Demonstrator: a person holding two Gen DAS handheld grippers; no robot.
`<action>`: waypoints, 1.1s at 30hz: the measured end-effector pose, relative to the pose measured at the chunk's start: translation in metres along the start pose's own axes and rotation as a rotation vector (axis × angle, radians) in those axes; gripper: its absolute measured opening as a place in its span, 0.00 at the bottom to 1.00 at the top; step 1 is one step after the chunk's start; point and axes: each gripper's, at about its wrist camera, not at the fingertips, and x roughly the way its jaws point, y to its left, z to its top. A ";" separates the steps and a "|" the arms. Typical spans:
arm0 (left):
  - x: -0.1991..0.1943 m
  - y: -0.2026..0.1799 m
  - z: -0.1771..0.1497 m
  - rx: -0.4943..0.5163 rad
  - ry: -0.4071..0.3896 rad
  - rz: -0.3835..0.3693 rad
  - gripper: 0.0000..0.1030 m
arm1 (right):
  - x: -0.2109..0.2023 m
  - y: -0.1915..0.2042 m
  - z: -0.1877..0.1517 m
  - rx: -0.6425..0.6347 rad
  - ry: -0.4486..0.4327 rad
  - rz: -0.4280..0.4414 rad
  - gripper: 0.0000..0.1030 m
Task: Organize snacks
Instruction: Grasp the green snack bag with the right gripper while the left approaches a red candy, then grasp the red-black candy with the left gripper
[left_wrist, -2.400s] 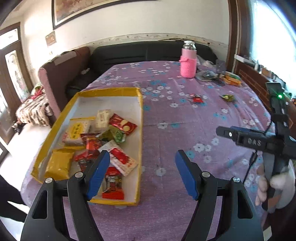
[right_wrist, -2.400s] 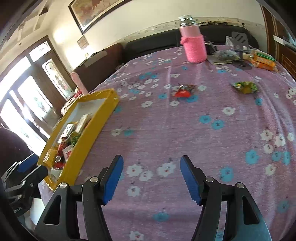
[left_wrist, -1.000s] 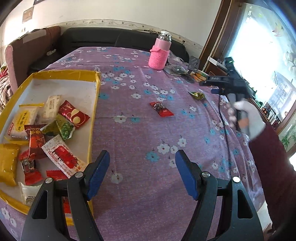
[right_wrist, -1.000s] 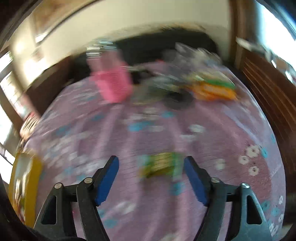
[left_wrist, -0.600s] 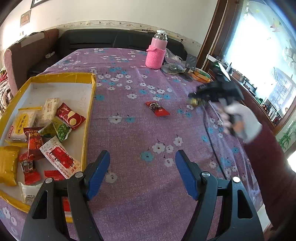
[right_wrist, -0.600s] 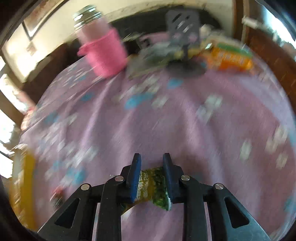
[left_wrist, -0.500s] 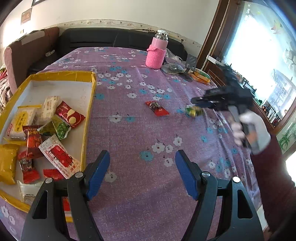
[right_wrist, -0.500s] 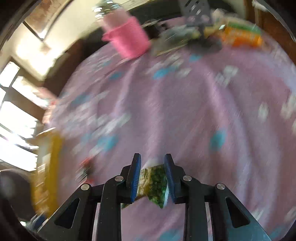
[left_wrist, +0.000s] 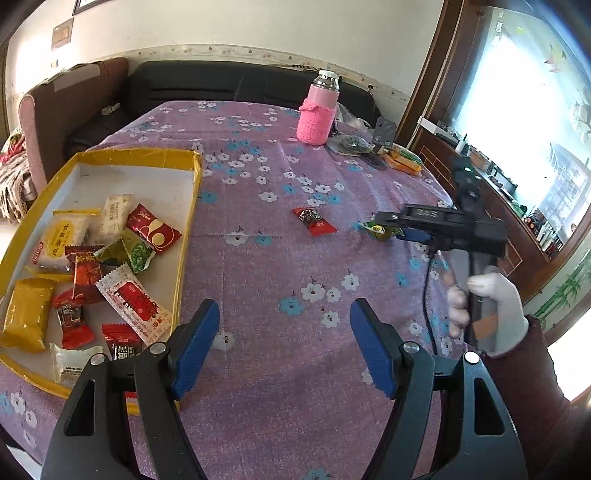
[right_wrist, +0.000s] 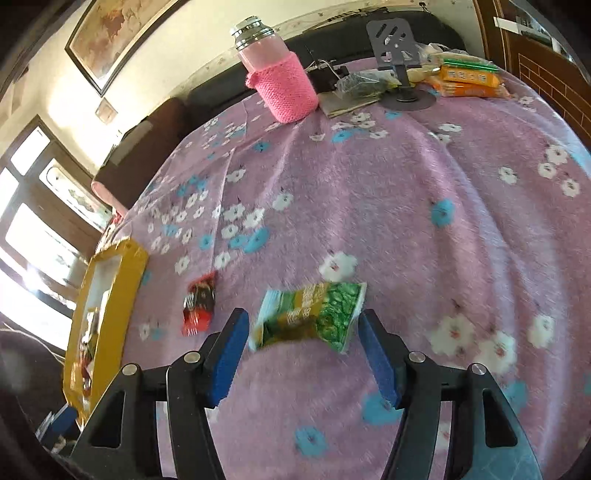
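Note:
A green snack packet (right_wrist: 310, 314) sits between the blue pads of my right gripper (right_wrist: 301, 343). Its jaws are opening and neither pad presses on the packet. In the left wrist view the same green packet (left_wrist: 380, 230) shows at the tips of the right gripper (left_wrist: 391, 227), held by a white-gloved hand (left_wrist: 491, 310). A red candy packet (left_wrist: 314, 221) (right_wrist: 199, 306) lies on the purple cloth just left of it. The yellow-rimmed tray (left_wrist: 140, 153) (right_wrist: 114, 291) holds several snacks. My left gripper (left_wrist: 284, 339) hovers open near the tray's corner, holding nothing.
A pink-sleeved bottle (left_wrist: 317, 118) (right_wrist: 280, 81) stands at the table's far side. Beside it are a grey phone stand (right_wrist: 399, 55), a dark bag and orange packets (right_wrist: 469, 81). A dark sofa lines the far edge, and a wooden cabinet stands at the right.
The right gripper shut on the green packet and carried it left toward the red candy. Its jaws now stand apart around the packet. The left gripper has stayed still.

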 end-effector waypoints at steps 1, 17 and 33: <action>0.001 -0.002 0.000 0.003 0.004 0.005 0.71 | 0.007 0.003 0.003 -0.005 0.005 -0.004 0.63; 0.094 -0.015 0.065 -0.096 0.141 -0.069 0.71 | 0.005 0.002 -0.004 -0.045 -0.033 -0.019 0.28; 0.195 -0.055 0.092 0.144 0.196 0.097 0.21 | -0.008 -0.025 0.005 0.062 -0.041 0.071 0.28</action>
